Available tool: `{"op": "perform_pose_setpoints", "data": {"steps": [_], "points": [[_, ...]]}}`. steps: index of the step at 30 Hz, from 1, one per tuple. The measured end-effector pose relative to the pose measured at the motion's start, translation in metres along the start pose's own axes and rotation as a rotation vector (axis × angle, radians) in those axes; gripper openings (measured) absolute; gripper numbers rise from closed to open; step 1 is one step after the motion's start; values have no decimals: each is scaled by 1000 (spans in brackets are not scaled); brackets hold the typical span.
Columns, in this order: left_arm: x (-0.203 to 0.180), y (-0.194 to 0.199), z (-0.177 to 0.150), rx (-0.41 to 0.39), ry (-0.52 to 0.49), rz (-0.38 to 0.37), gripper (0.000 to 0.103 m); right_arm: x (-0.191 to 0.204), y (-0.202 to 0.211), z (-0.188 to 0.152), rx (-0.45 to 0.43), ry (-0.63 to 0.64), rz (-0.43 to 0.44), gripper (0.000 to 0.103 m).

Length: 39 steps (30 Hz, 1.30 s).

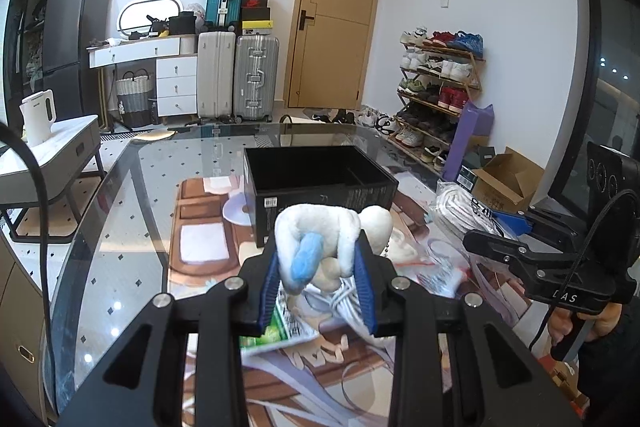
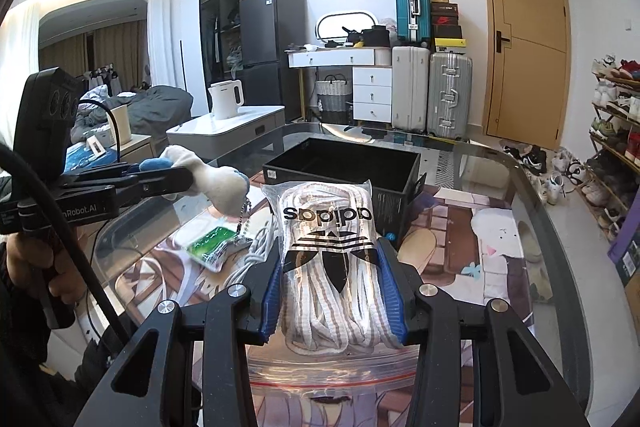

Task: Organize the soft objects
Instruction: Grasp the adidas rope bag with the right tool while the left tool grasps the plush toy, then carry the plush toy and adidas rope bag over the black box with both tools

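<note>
My left gripper (image 1: 320,267) is shut on a white plush toy (image 1: 320,239) with a blue part and a ball chain, held above the table just short of the open black box (image 1: 320,179). In the right wrist view the toy (image 2: 208,175) hangs at the left in the left gripper (image 2: 176,181). My right gripper (image 2: 332,287) is shut on a clear Adidas bag of white laces (image 2: 328,247), held in front of the black box (image 2: 340,163). The same bag (image 1: 468,211) shows at the right in the left wrist view, with the right gripper (image 1: 492,239) on it.
A green packet (image 2: 208,243) and a white cable bundle (image 2: 260,243) lie on the printed mat on the glass table (image 1: 120,195). A clear zip bag (image 2: 332,375) lies under my right gripper. Suitcases, a white desk and a shoe rack stand behind.
</note>
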State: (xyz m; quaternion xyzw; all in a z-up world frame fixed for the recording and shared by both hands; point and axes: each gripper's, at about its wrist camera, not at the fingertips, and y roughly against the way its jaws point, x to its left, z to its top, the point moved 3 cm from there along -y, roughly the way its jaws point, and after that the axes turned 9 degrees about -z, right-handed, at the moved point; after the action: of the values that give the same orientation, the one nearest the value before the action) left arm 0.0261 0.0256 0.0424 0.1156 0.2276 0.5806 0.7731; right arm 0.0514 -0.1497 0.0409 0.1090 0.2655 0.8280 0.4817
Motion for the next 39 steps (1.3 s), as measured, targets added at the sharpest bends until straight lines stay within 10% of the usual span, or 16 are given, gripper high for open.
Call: {"op": "perform_pose_setpoints", "data": {"steps": [39], "points": [[41,-67,60,-17,18,64,32,-33,-78,81,72,3,-10,43]]}}
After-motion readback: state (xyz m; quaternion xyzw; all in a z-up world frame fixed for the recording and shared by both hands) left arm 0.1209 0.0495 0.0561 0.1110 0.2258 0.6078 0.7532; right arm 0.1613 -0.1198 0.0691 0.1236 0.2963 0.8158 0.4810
